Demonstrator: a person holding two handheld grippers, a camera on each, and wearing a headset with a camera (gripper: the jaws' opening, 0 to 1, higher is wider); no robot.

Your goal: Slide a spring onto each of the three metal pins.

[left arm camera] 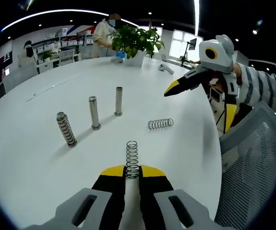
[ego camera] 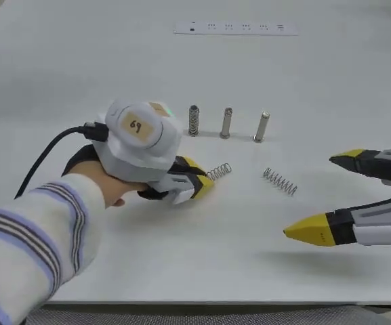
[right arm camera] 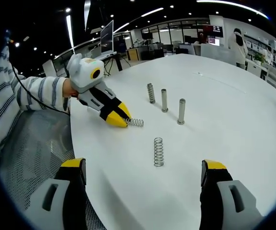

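We are clamping the left gripper [ego camera: 207, 181] on a coiled wire spring [ego camera: 219, 170] at mid-frame, hand [ego camera: 110, 186] lying low; the right gripper [ego camera: 308, 196] is hanging wide open, empty, at the right edge. Above, another spring [ego camera: 194, 123] is sleeving the leftmost smooth metal pin [ego camera: 194, 108].

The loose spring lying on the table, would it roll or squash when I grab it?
The loose spring lies on its side on the smooth table, so it probably rolls if nudged sideways. Its thin open coils look light and may squash if the right gripper pinches hard.
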